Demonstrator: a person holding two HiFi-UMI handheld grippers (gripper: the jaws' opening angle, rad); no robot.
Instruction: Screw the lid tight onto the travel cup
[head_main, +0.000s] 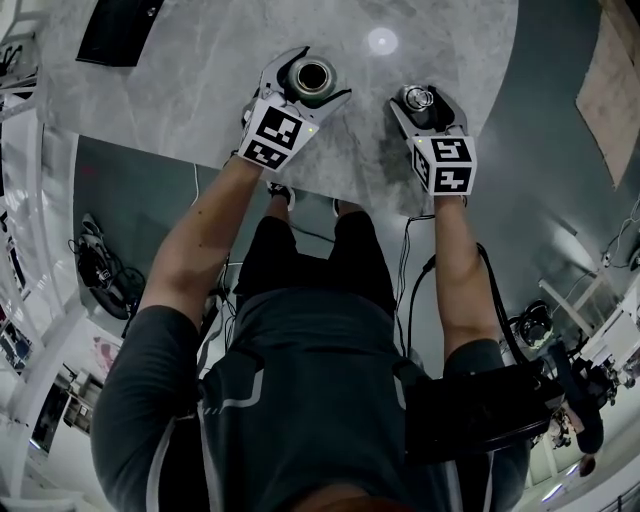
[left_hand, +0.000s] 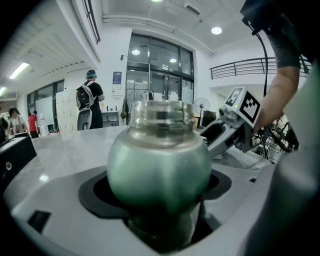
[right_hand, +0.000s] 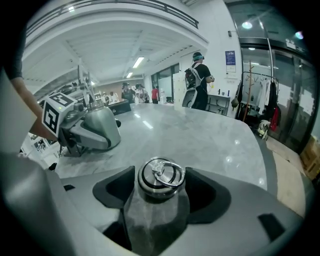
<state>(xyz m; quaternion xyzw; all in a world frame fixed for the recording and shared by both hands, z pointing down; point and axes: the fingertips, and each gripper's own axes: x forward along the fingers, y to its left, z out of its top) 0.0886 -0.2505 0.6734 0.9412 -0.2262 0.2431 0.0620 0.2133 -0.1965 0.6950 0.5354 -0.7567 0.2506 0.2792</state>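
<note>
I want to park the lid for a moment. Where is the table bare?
Bare marble table lies between the black object and the travel cup, and beyond the lid toward the far right edge. The strip between cup and lid is the crowded spot.

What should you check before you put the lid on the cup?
1. Cup gripped by the left tool: ok, the jaws press on both sides of it.
2. Lid gripped by the right tool: ok, it sits between the jaws, ring side up.
3. Cup mouth open: ok, nothing covers it.
4. Lid lined up over the mouth: not ok, the lid is off to the side, apart from the cup.
5. Lid's threads clean: cannot tell, its underside is hidden.
6. Room between the tools above the table: ok, nothing lies between them.
</note>
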